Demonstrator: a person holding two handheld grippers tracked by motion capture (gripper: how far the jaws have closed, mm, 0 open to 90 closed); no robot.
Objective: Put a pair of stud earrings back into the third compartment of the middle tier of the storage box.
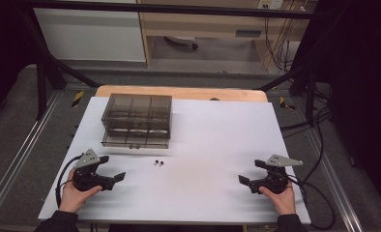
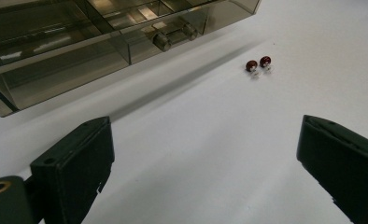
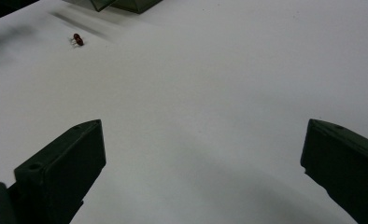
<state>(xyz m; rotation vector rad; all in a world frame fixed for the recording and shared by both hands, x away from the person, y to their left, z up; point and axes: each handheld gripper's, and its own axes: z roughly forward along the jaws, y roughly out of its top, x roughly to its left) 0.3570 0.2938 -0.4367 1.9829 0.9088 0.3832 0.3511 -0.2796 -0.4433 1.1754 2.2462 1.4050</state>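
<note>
Wide white table sheet (image 1: pixel 203 145) under everything. Smoky translucent plastic drawer box (image 1: pixel 137 121) just ahead of the left black two-jaw gripper (image 1: pixel 112 168), far across from the right black two-jaw gripper (image 1: pixel 249 172). Both grippers held low, jaws spread wide, gripping nothing. Two tiny dark-red round beads with clear backs (image 2: pixel 258 64), perhaps earrings, touching, ahead and right of the left jaws, well left of the right ones. Likely risk: rolling away or slipping from broad pads, being so small. No readable writing anywhere.
</note>
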